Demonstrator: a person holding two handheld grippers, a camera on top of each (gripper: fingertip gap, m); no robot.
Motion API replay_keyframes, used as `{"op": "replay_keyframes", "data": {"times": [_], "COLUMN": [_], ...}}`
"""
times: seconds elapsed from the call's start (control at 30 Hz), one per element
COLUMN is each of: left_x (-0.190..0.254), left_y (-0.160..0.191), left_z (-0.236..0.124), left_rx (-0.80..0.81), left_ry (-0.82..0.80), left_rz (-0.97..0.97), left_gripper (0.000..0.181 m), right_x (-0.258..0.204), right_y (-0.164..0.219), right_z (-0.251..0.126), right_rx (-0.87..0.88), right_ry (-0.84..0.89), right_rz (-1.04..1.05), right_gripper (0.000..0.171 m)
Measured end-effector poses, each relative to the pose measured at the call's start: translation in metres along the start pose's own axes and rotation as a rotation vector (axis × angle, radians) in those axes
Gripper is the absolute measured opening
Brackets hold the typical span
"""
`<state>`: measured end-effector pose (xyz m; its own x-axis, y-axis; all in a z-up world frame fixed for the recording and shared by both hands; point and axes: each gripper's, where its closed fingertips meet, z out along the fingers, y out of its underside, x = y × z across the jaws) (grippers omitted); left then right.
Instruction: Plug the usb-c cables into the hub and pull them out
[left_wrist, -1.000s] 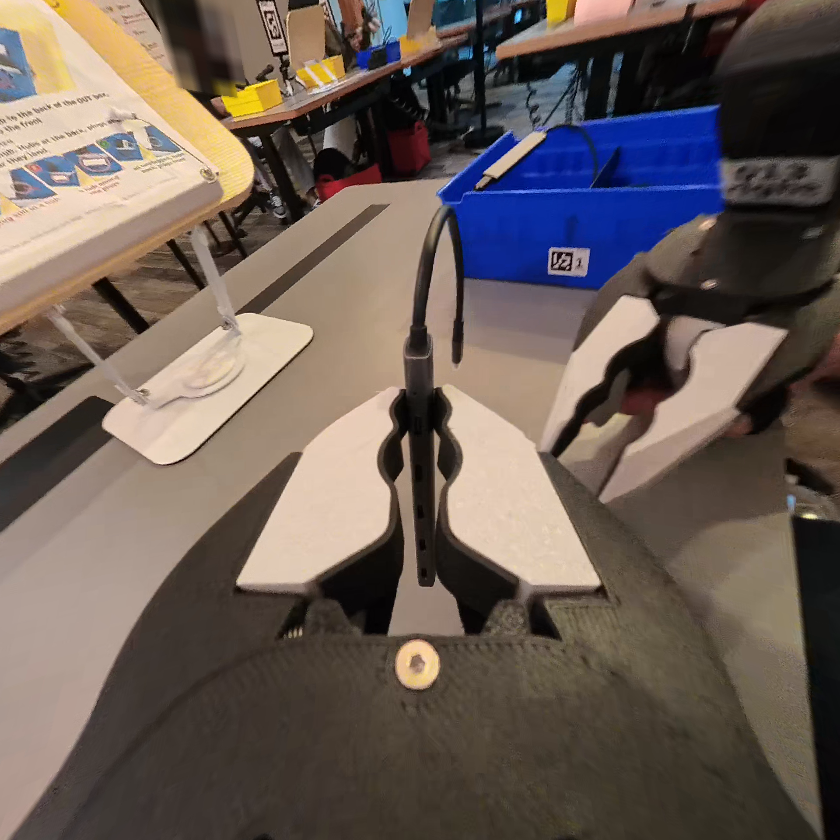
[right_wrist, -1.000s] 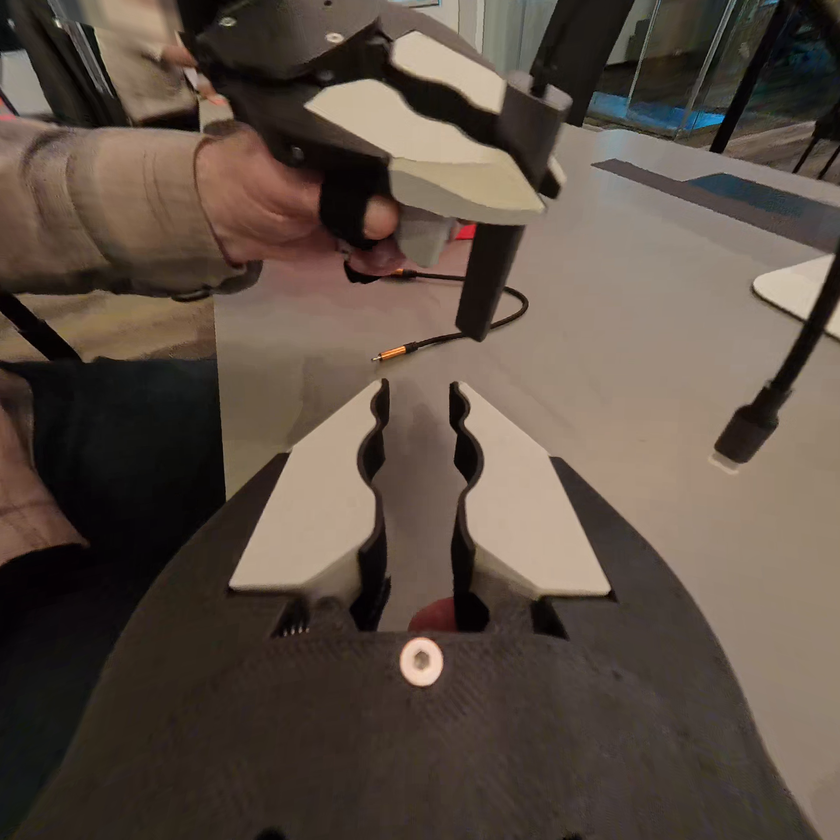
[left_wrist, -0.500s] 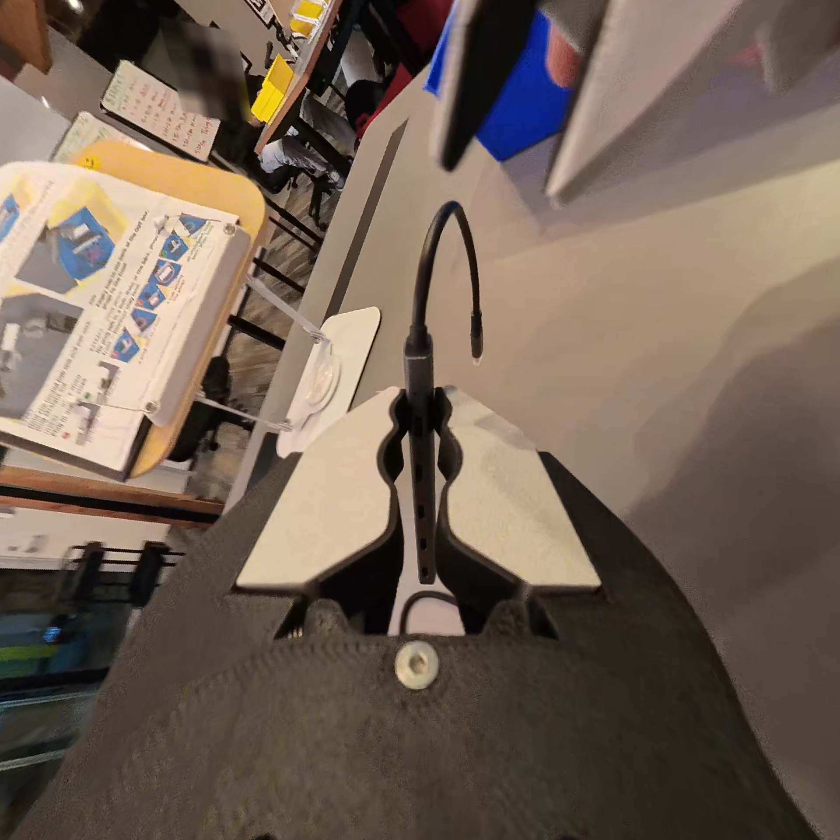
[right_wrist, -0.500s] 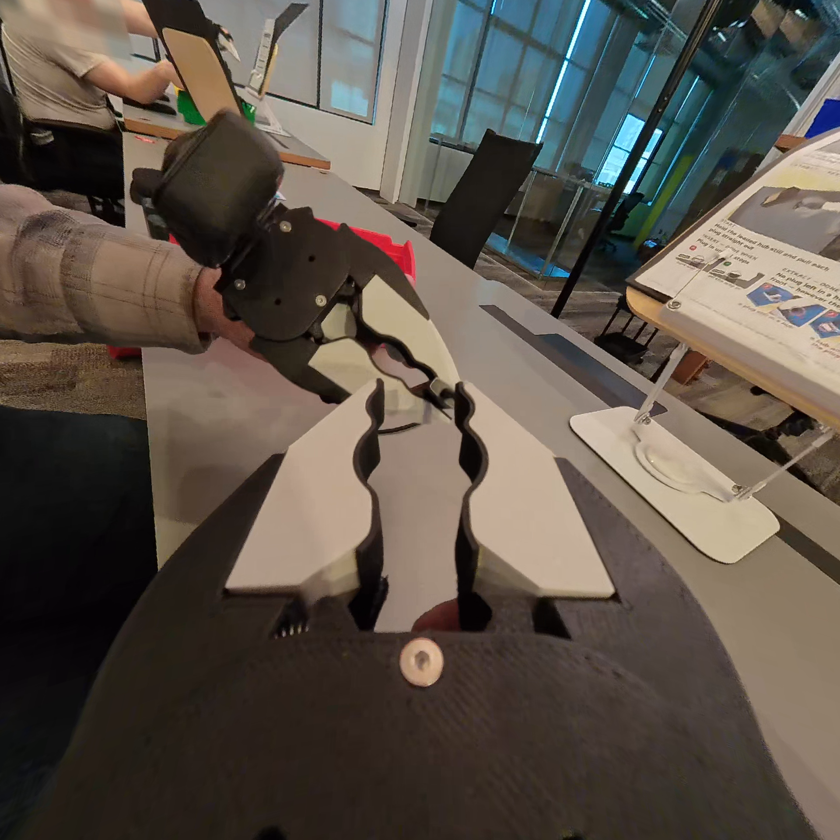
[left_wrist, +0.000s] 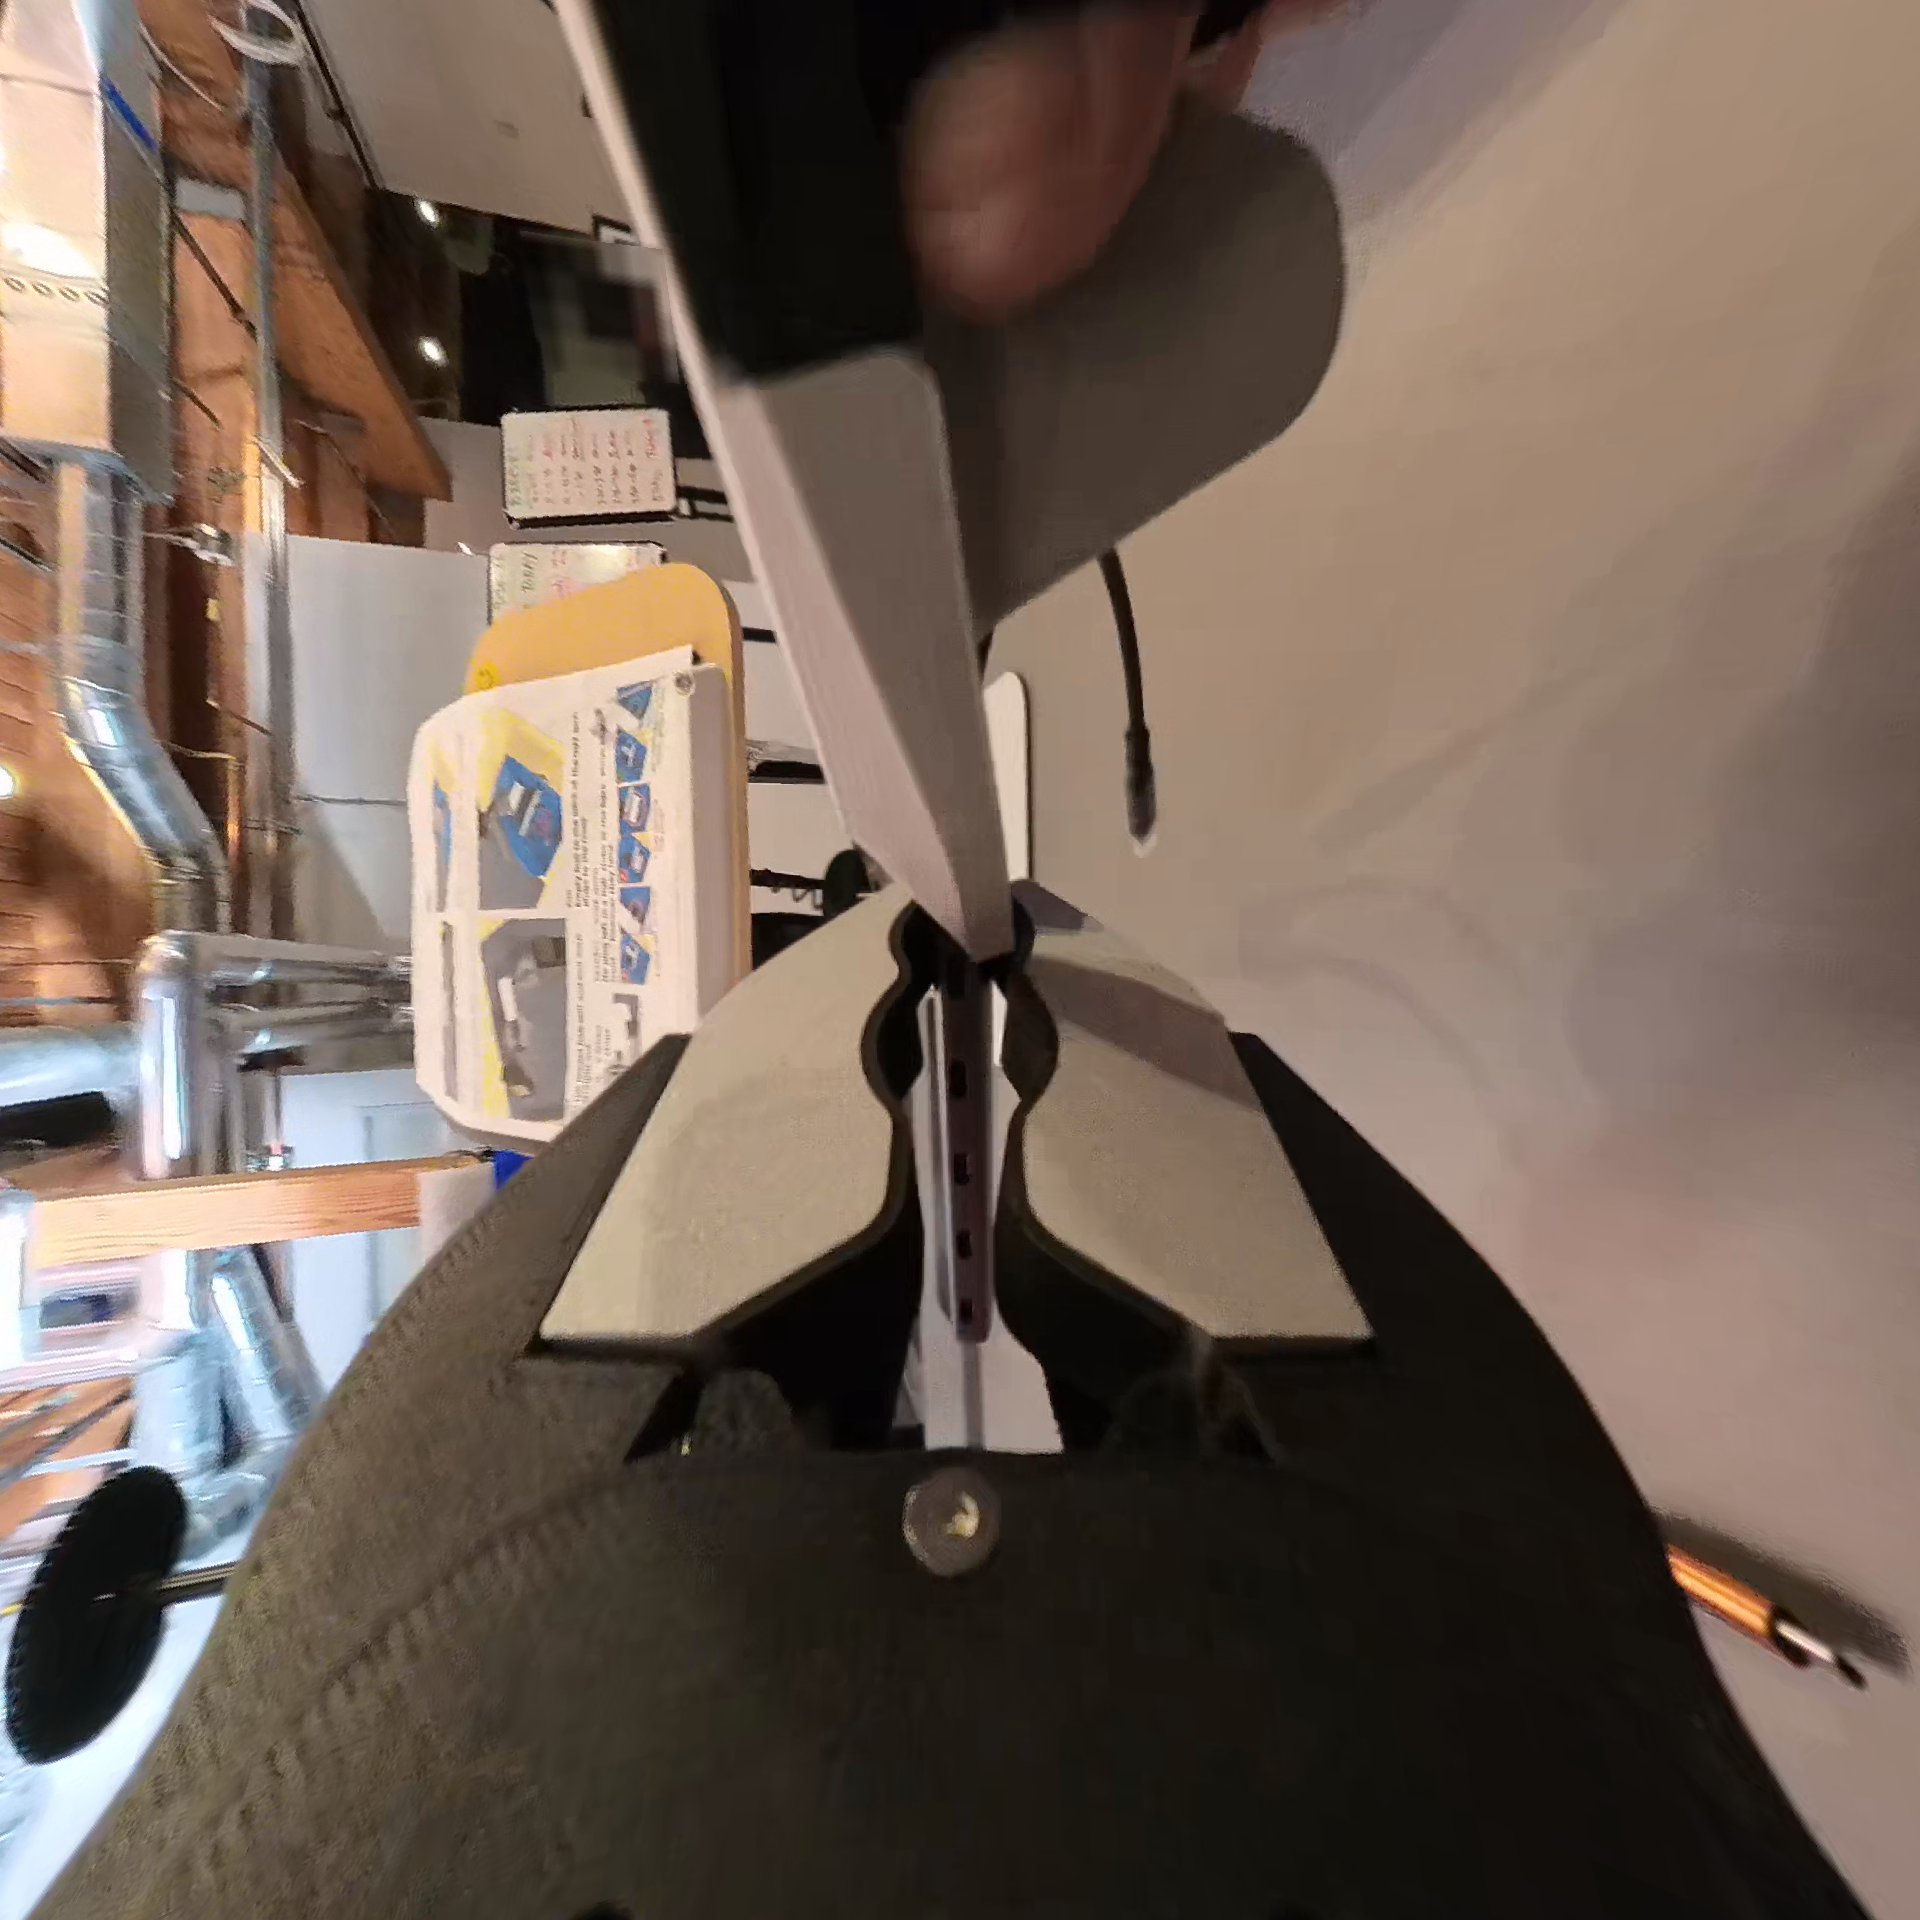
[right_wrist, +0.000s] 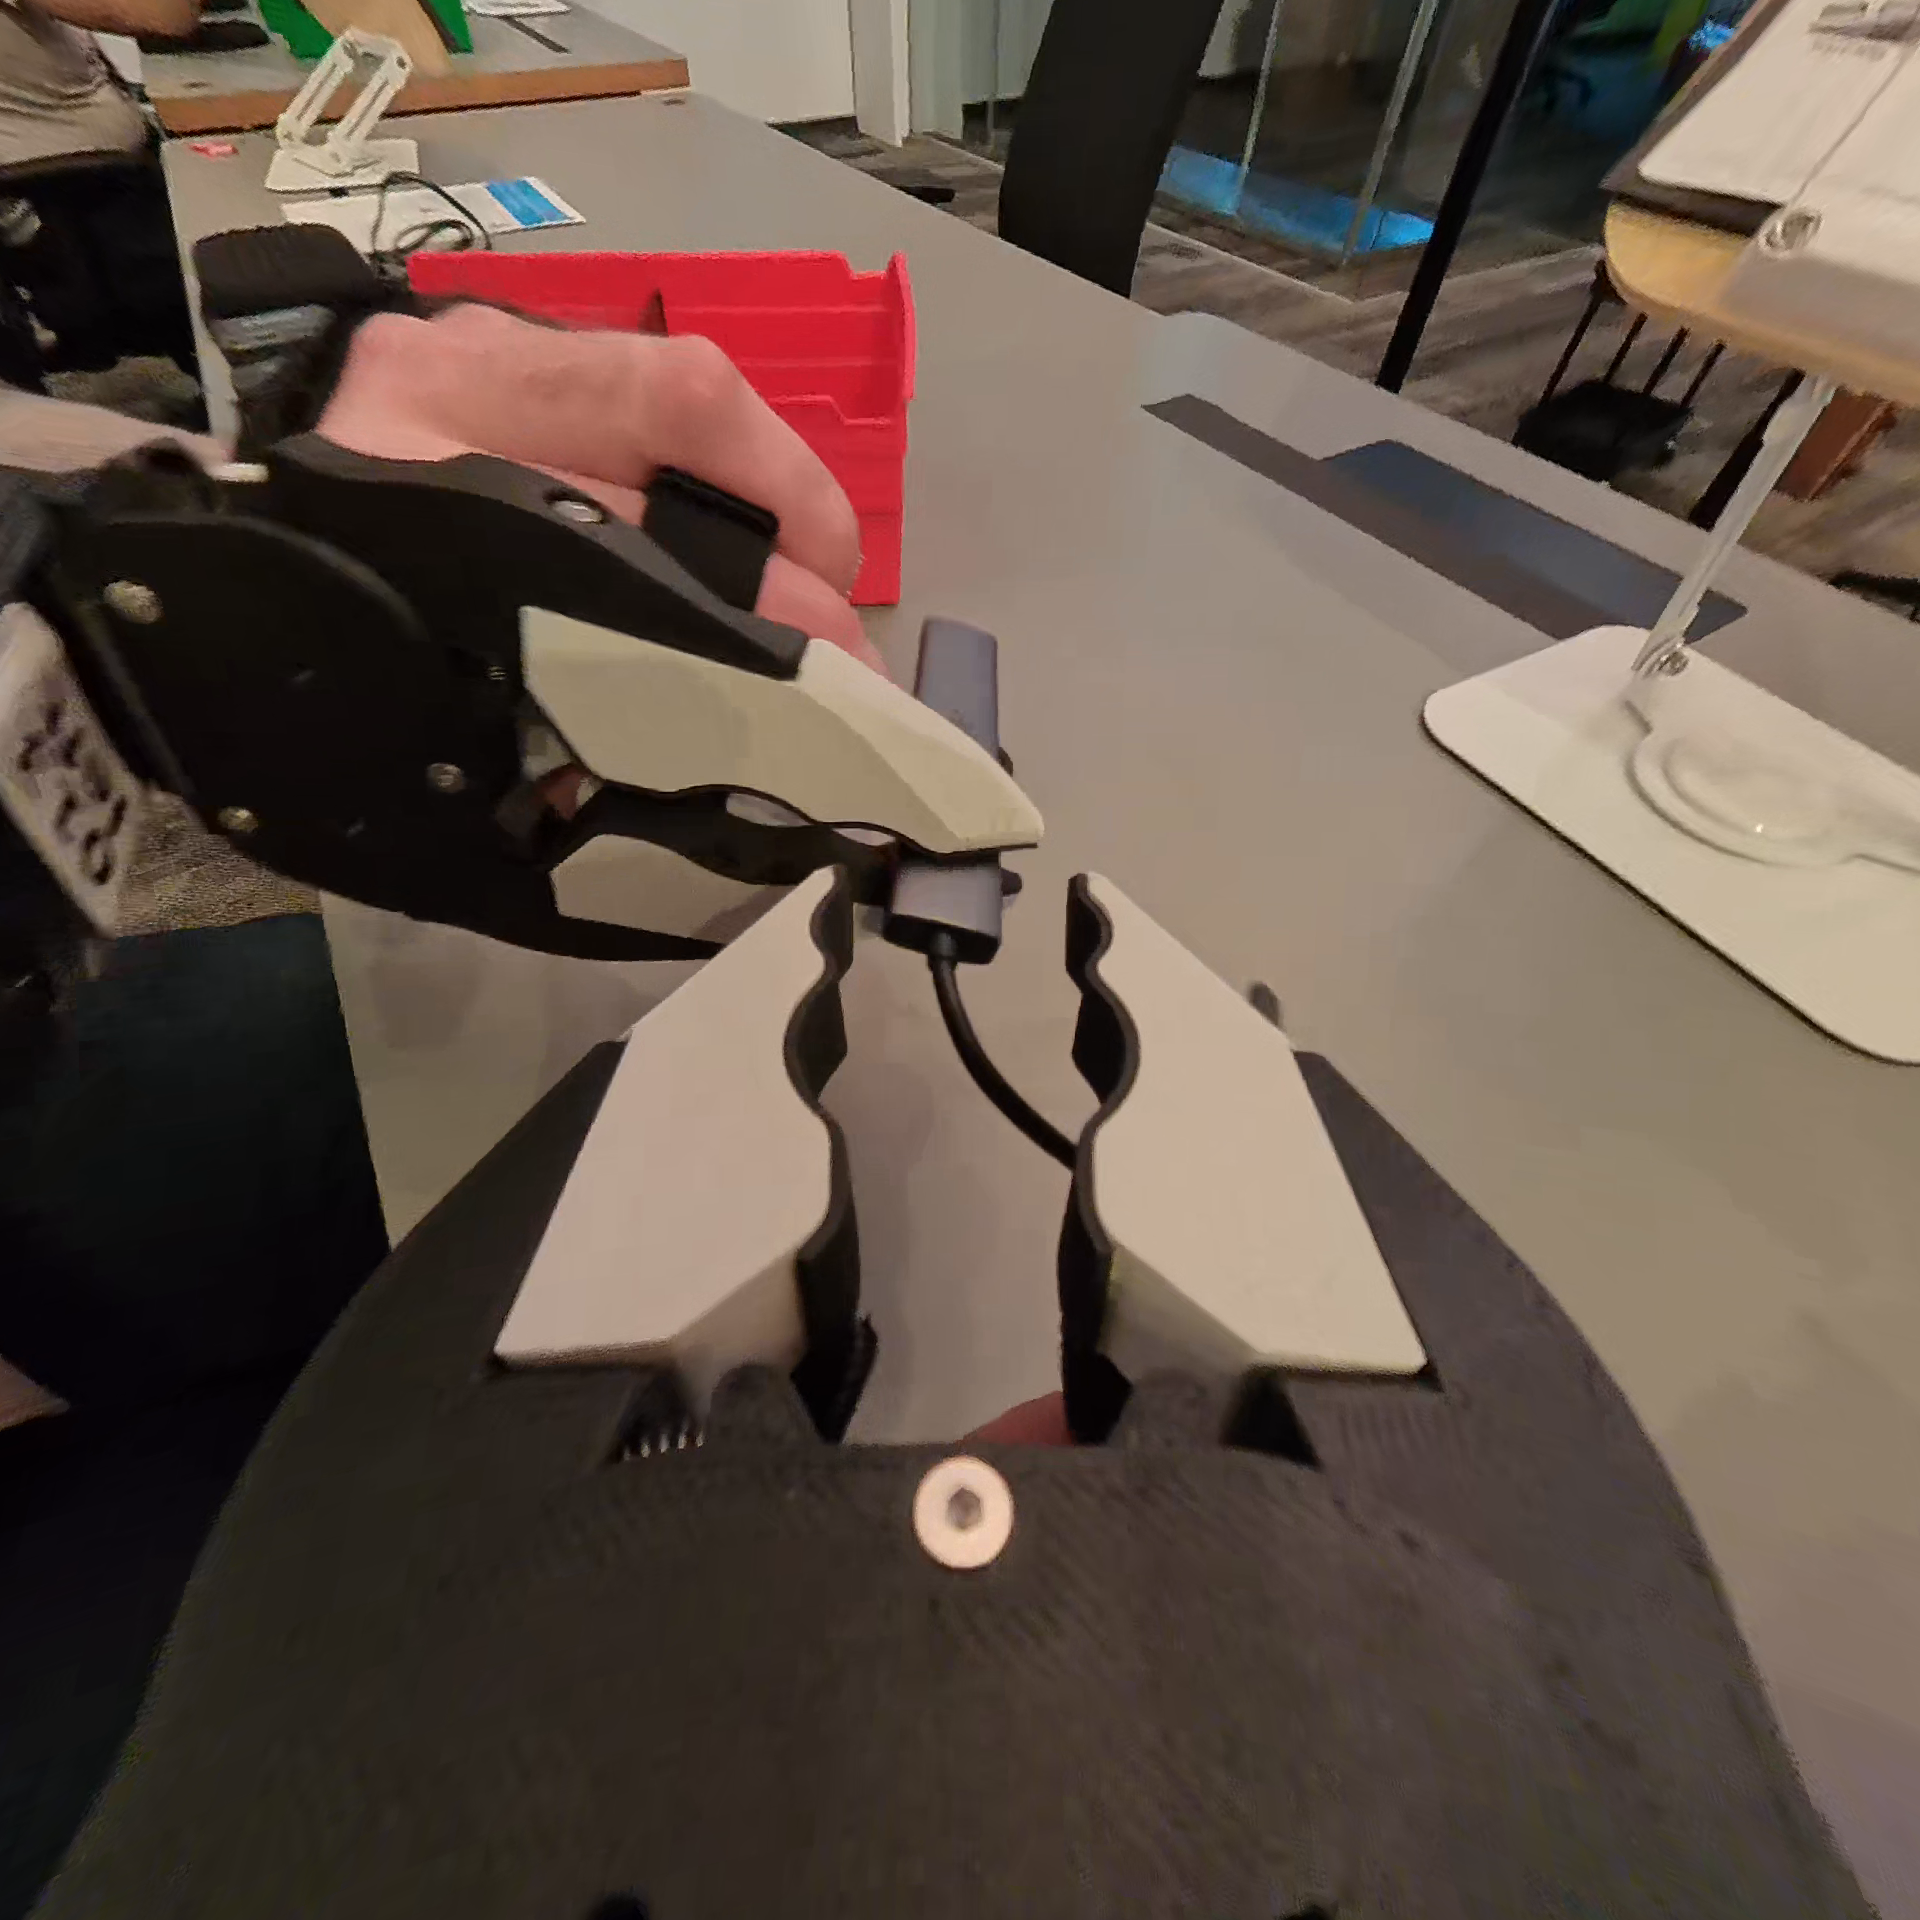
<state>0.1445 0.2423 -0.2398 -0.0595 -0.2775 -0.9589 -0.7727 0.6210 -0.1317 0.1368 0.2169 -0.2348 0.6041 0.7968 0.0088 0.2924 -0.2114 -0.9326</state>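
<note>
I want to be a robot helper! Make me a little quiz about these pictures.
1. True or false: the left gripper is shut on the hub.
2. What colour is the bin behind the hand? A blue B red C green
3. Fill in: the right gripper is ____, with the hub's cable between its fingers.

Key: 1 true; 2 B; 3 open
</note>
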Motion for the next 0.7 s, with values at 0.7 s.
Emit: {"op": "replay_keyframes", "data": {"times": [0.7], "left_x": [-0.0037], "left_y": [-0.0040], "left_z": [0.0023], "left_rx": [-0.012], "left_ry": [-0.063], "left_rz": [0.120], "left_gripper": [0.011], "right_x": [-0.0015], "right_y": [0.0010], "right_z": [0.0036], "right_rx": [0.107], "right_ry": [-0.119], "right_rz": [0.142], "right_gripper": [0.020]}}
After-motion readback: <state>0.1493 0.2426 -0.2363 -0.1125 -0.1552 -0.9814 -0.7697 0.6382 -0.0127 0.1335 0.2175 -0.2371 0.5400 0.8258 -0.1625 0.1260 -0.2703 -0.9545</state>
